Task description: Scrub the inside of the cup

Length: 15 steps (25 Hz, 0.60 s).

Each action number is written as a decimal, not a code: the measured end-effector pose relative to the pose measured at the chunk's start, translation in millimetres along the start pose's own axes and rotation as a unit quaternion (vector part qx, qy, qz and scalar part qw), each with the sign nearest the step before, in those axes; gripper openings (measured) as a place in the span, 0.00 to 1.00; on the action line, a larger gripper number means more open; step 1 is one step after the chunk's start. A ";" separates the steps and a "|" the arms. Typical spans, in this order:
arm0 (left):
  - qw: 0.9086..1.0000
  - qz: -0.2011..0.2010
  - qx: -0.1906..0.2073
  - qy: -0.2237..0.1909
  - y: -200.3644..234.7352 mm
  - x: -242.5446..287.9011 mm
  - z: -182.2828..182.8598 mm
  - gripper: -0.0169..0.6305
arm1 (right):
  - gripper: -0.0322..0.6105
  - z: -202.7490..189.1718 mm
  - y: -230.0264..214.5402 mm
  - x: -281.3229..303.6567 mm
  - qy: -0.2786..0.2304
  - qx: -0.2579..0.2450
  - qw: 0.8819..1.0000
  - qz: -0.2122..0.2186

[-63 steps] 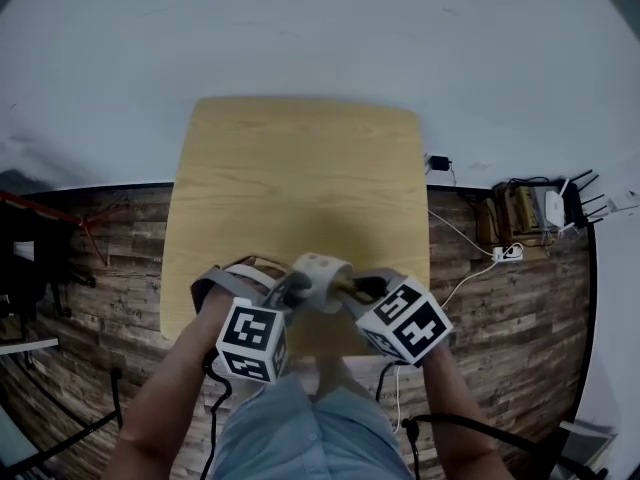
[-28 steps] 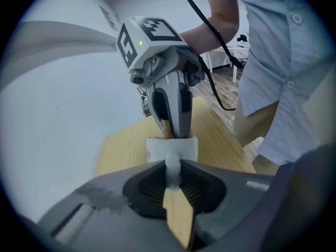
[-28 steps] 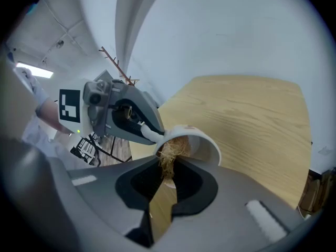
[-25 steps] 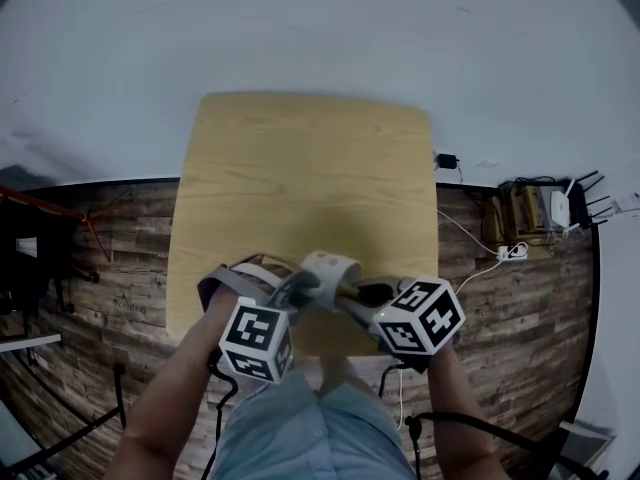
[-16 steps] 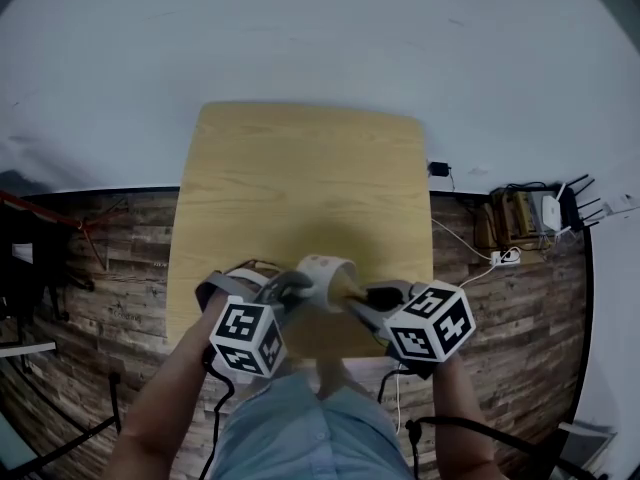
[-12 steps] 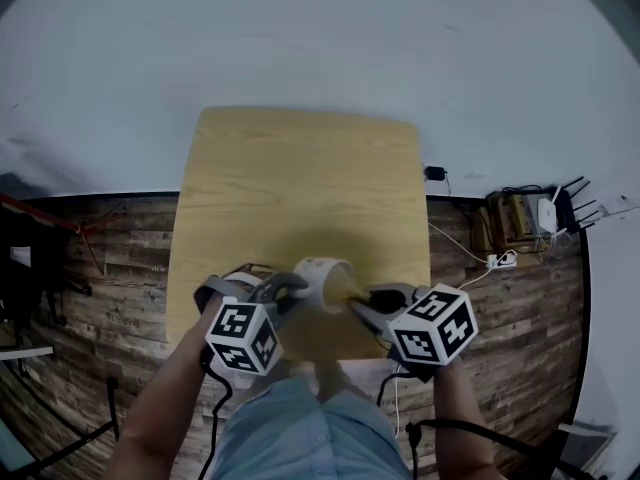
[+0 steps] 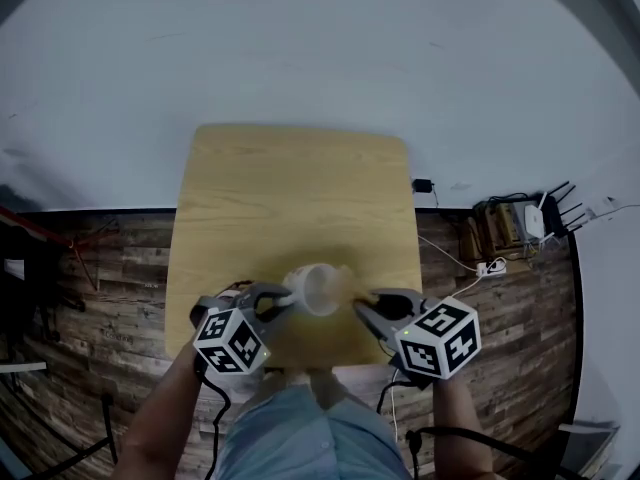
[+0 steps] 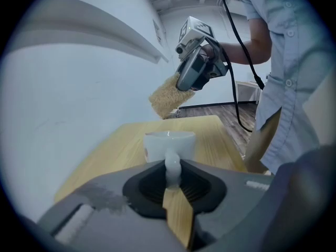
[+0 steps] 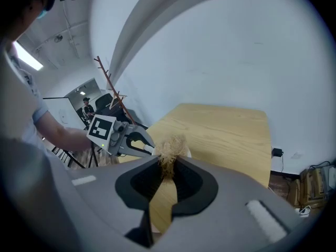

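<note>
A white cup [image 7: 316, 289] hangs over the near end of the wooden table [image 7: 290, 198], its mouth turned up. My left gripper [image 7: 282, 301] is shut on the cup's handle [image 8: 172, 165]; in the left gripper view the cup [image 8: 169, 145] sits just beyond the jaws. My right gripper [image 7: 363, 306] is shut on a tan fibrous scrubber [image 9: 170, 150], which pokes out past the fingertips. In the left gripper view that scrubber [image 8: 166, 95] is up in the air above the cup and clear of its rim. From the right gripper view the scrubber hides most of the cup.
The table stands against a white wall [image 7: 320, 58], on a dark plank floor [image 7: 110, 268]. Cables, a power strip and small boxes [image 7: 505, 230] lie on the floor to the right. The person's legs [image 7: 300, 428] are at the table's near edge.
The right gripper has lifted the scrubber out of the cup and drawn away to the right. The left gripper has rolled, turning the cup's mouth from sideways to upward.
</note>
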<state>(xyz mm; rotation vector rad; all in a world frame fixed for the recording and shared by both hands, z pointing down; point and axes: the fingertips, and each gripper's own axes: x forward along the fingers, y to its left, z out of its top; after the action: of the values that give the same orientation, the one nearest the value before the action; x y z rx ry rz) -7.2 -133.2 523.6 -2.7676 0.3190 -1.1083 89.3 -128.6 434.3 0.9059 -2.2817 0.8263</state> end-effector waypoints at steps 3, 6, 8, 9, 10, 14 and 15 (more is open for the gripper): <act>1.000 0.005 -0.022 -0.008 -0.3 -1.9 -9.3 0.14 | 0.13 12.0 1.2 -5.6 -0.036 -0.003 0.999 -0.013; 0.999 0.011 -0.036 -0.004 -1.8 -3.8 -22.6 0.14 | 0.13 24.5 5.1 -10.5 -0.073 -0.005 0.997 -0.021; 0.999 0.012 -0.046 0.006 -4.6 -4.0 -34.5 0.14 | 0.13 29.9 8.2 -12.0 -0.086 -0.009 0.996 -0.023; 0.998 0.012 -0.055 0.010 -6.1 -3.7 -40.2 0.15 | 0.13 31.5 9.6 -12.1 -0.090 -0.011 0.996 -0.024; 0.998 0.011 -0.065 0.011 -7.5 -3.3 -45.4 0.16 | 0.13 32.7 10.7 -12.0 -0.092 -0.013 0.995 -0.025; 0.994 0.013 -0.108 0.011 -12.5 -2.0 -59.5 0.17 | 0.13 34.5 13.2 -11.9 -0.097 -0.016 0.995 -0.026; 0.993 0.014 -0.116 0.009 -13.1 -2.7 -60.6 0.17 | 0.13 34.9 13.6 -11.8 -0.098 -0.017 0.995 -0.027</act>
<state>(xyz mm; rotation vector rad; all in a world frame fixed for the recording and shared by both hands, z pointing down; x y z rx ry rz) -49.3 -123.2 568.1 -2.9438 0.5176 -1.1571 77.7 -140.4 398.7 1.0694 -2.4179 0.7012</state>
